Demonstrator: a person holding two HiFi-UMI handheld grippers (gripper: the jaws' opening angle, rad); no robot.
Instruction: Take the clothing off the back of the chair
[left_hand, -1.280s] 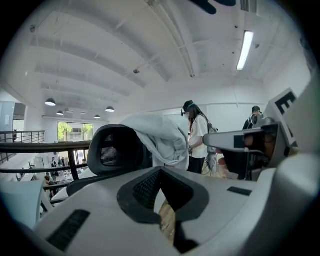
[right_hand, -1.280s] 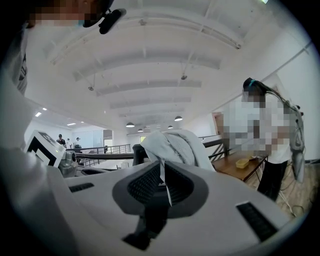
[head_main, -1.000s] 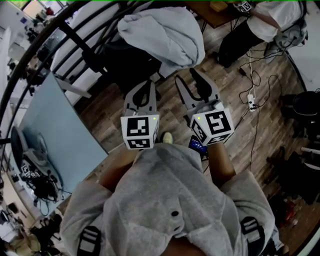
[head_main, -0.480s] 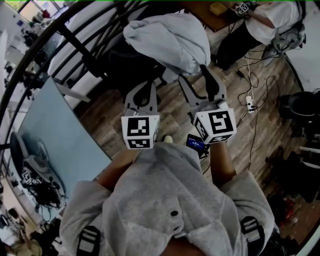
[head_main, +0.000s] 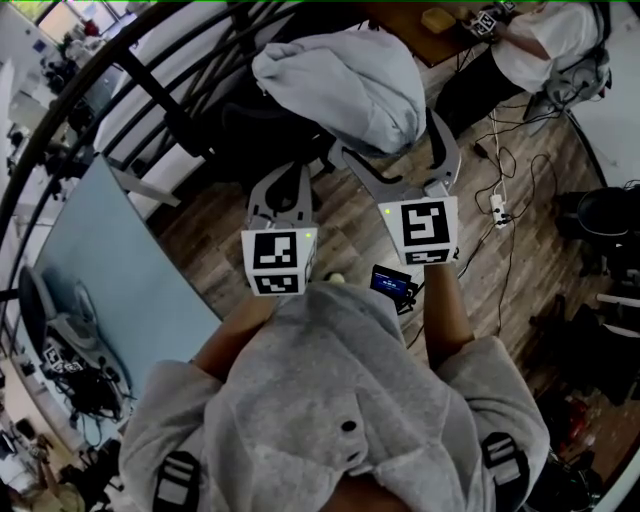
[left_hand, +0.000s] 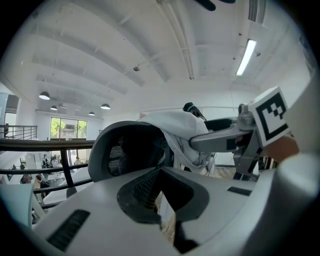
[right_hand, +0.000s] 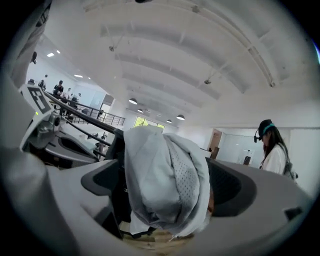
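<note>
The grey clothing (head_main: 345, 80) is lying bunched over the back of the black chair (head_main: 255, 135), in the upper middle of the head view. The right gripper (head_main: 390, 140) is reaching up to the lower edge of that bundle. Its jaws have just been opening and are standing released and wide apart, one at the lower left of the fabric and the other at its right edge.

In the right gripper view the clothing is hanging down the centre of the frame and filling the gap between the two jaws. The pads are not pressing on it. Whether a jaw tip is brushing the cloth I cannot tell.

The left gripper (head_main: 284, 180) is sitting to the lower left of the right one, over the wooden floor (head_main: 345, 225) and just below the chair in the frame. Its jaws are clenched together with nothing between them. In the left gripper view the chair back and the draped clothing are rising beyond the jaw tips, and one jaw of the right gripper is crossing in from the right of the frame.

The person's own grey hooded top (head_main: 340, 400) is filling the bottom of the head view. A pale blue panel (head_main: 110, 260) is lying at the left, and a black railing (head_main: 150, 88) is running across the upper left. A second person in a white top (head_main: 530, 45) is standing at the upper right. Cables and a power strip (head_main: 498, 205) are lying on the floor at the right.
</note>
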